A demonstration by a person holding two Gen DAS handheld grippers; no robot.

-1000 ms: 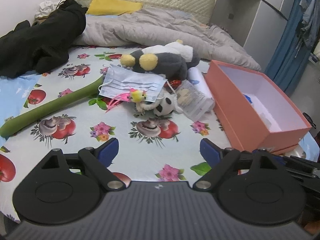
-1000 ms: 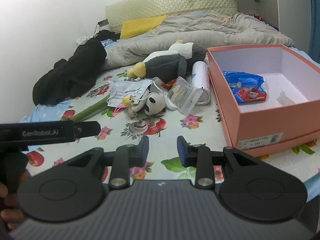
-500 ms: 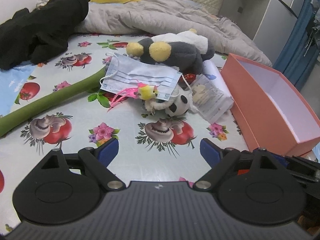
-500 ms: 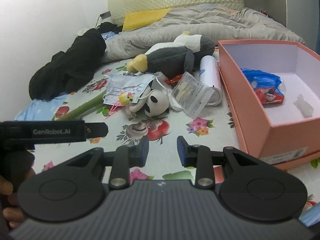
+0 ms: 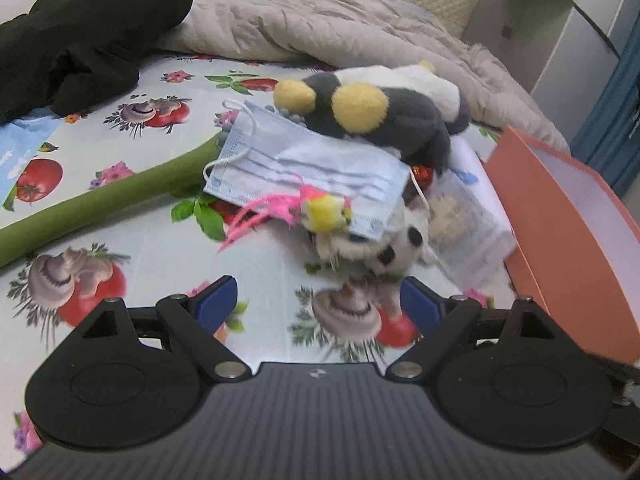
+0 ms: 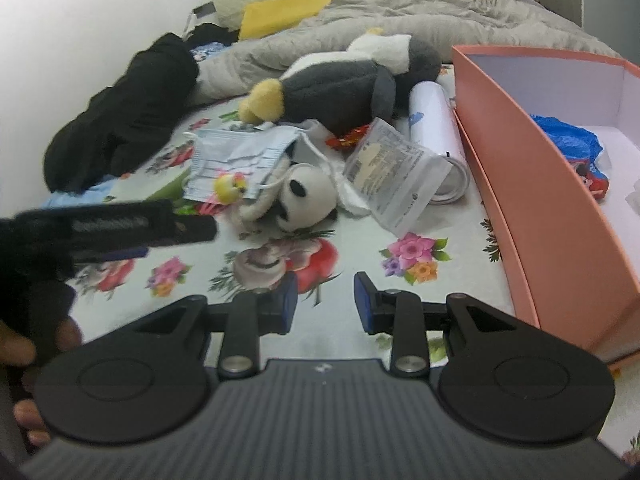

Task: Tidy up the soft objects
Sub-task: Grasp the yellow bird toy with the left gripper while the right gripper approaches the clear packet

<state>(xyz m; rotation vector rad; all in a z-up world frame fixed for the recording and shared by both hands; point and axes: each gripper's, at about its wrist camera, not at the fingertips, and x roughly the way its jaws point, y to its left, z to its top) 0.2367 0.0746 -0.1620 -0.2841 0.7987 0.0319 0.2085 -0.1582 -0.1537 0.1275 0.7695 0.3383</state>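
Observation:
A small panda plush (image 5: 376,248) (image 6: 304,200) lies on the patterned bed sheet under a blue face mask (image 5: 312,164) (image 6: 236,160), with a yellow and pink toy (image 5: 324,210) (image 6: 230,186) on top. Behind them lies a grey penguin plush (image 5: 384,116) (image 6: 340,84). My left gripper (image 5: 318,306) is open wide, just short of the panda. My right gripper (image 6: 325,302) stands partly open over the sheet with nothing between its fingers, nearer than the panda. The orange box (image 5: 560,216) (image 6: 536,184) is on the right.
A long green plush stick (image 5: 100,204) runs left. A clear packet (image 6: 392,168) and a white roll (image 6: 436,132) lie beside the box, which holds a blue wrapper (image 6: 572,148). Black clothing (image 5: 80,40) and a grey quilt (image 5: 320,28) fill the back. A hand (image 6: 24,352) holds the left gripper.
Both grippers have moved forward and down toward the pile of toys, which now looks larger. The left one is close to the panda. Neither jaw opening has changed.

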